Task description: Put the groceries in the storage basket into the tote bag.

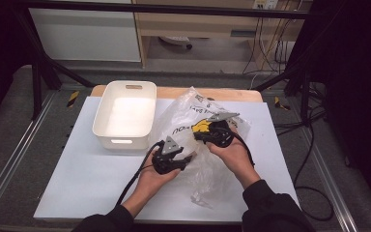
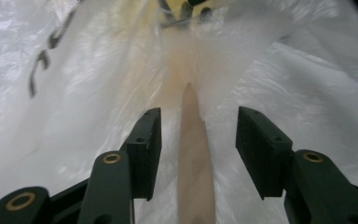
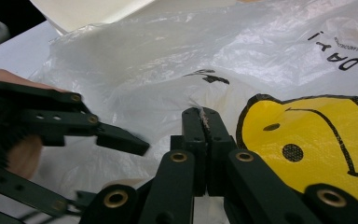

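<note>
Two grippers are on one plastic bag (image 1: pixel 193 140) right now, and I'm reading the table from the left. First up, far left on the white sheet, the white bin (image 1: pixel 125 113) stands upright, just beside the bag's left edge. Next, my left gripper (image 1: pixel 189 158) is low at the bag's near left side, jaws spread apart; in the left gripper view a raised ridge of the film (image 2: pixel 193 140) runs up between the two pads, and I can't tell whether either one touches it. Moving right, the bag lies crumpled across the middle of the table, its yellow smiley print (image 3: pixel 317 144) facing up. Then my right gripper (image 1: pixel 199 137), further back, its jaws pressed together with a pinch of the film (image 3: pixel 204 116) caught at the tips, just left of that yellow face. Both cables trail back toward me.
</note>
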Demonstrator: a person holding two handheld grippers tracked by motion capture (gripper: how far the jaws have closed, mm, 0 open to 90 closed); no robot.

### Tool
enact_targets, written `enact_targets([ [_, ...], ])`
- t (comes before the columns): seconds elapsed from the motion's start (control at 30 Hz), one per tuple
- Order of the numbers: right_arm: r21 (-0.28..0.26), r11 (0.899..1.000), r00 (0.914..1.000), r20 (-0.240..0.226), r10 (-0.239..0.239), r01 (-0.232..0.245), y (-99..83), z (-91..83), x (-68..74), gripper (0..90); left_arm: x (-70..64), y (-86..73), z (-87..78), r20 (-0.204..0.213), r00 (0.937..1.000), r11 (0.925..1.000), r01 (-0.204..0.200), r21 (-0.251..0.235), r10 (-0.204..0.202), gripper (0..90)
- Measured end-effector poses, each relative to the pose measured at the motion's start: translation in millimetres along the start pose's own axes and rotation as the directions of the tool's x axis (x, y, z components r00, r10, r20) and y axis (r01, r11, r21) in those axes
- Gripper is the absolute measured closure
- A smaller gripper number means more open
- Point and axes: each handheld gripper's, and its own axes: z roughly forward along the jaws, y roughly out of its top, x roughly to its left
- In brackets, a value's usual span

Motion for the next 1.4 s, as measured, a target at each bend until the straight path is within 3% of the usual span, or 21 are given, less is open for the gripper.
enact_targets([
  [0.37, 0.016, 1.000, 0.9999, -0.012, 0.002, -0.002, -14.2, 7.3, 8.4, 90.0, 4.7, -1.7, -52.2, 0.006, 0.9995, 0.9977, 0.030, -0.060, -0.030, 49.6],
  [0.73, 0.056, 0.998, 0.9996, -0.027, -0.003, 0.005, -41.0, 16.4, 19.9, 90.0, 16.9, -6.3, -93.2, -0.049, 0.9979, 0.9922, 0.035, -0.120, -0.041, 44.1],
  [0.97, 0.074, 0.997, 0.9996, -0.028, -0.009, 0.011, -53.3, 19.8, 25.7, 90.0, 23.9, -15.7, -108.8, -0.101, 0.9927, 0.9872, 0.050, -0.151, -0.066, 40.0],
  [1.13, 0.072, 0.997, 0.9996, -0.016, -0.024, 0.025, -55.6, 19.8, 28.9, 88.9, 24.0, -22.2, -115.3, -0.164, 0.9856, 0.9880, 0.016, -0.153, -0.041, 38.9],
  [1.27, 0.071, 0.997, 0.9994, -0.005, -0.034, 0.034, -58.8, 21.4, 30.9, 85.3, 25.5, -30.3, -112.6, -0.184, 0.9820, 0.9904, 0.015, -0.137, -0.041, 37.3],
  [1.4, 0.068, 0.997, 0.9988, 0.011, -0.048, 0.048, -61.8, 21.9, 32.6, 78.9, 24.9, -36.1, -109.7, -0.182, 0.9824, 0.9917, 0.020, -0.127, -0.043, 35.1],
])
